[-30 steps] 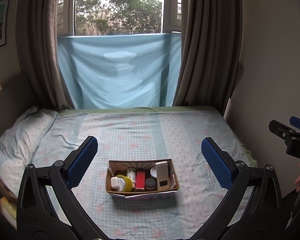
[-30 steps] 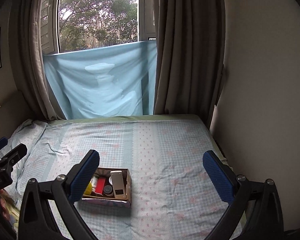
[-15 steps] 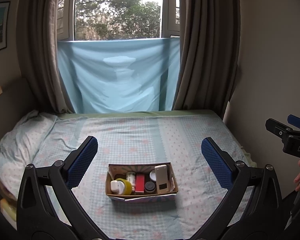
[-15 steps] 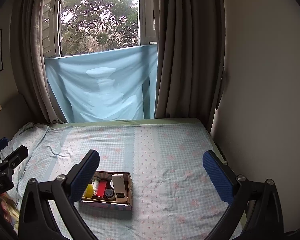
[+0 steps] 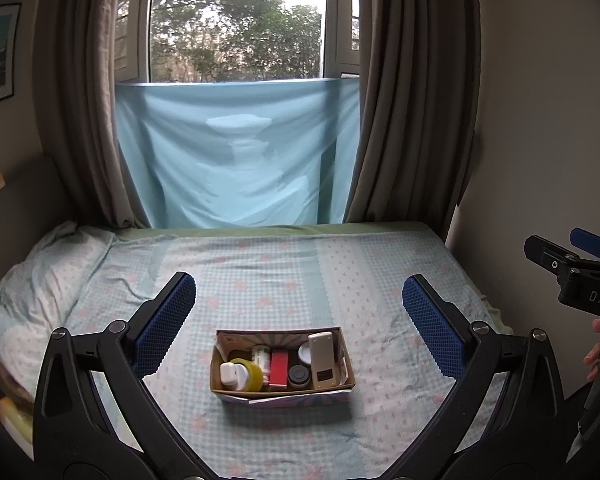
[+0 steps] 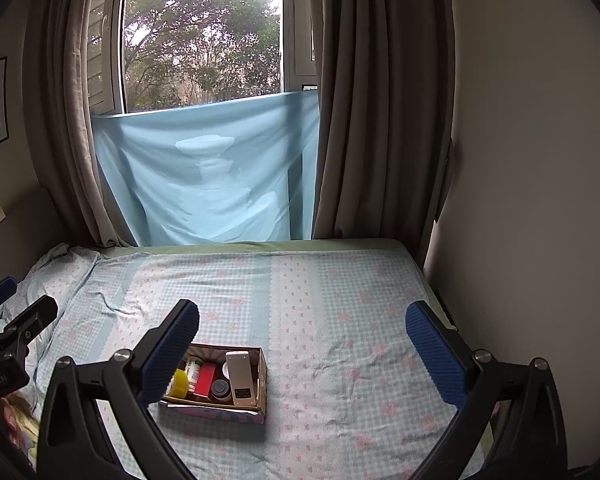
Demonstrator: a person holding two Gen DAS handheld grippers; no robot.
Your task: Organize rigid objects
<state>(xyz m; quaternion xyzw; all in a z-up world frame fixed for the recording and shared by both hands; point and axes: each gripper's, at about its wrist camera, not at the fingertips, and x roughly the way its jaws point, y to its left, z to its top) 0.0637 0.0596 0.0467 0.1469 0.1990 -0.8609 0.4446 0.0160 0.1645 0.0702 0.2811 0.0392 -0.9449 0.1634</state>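
Both grippers, left (image 5: 300, 320) and right (image 6: 302, 344), pull back from the box (image 5: 283, 394) on the bed (image 5: 340, 272), fingers spread and empty; its items sit packed inside, sorting apparently done.

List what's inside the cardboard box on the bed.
The open cardboard box holds a white remote, red box, dark round jar, yellow tape roll, white adapter and small labelled bottle. Anything underneath is hidden.
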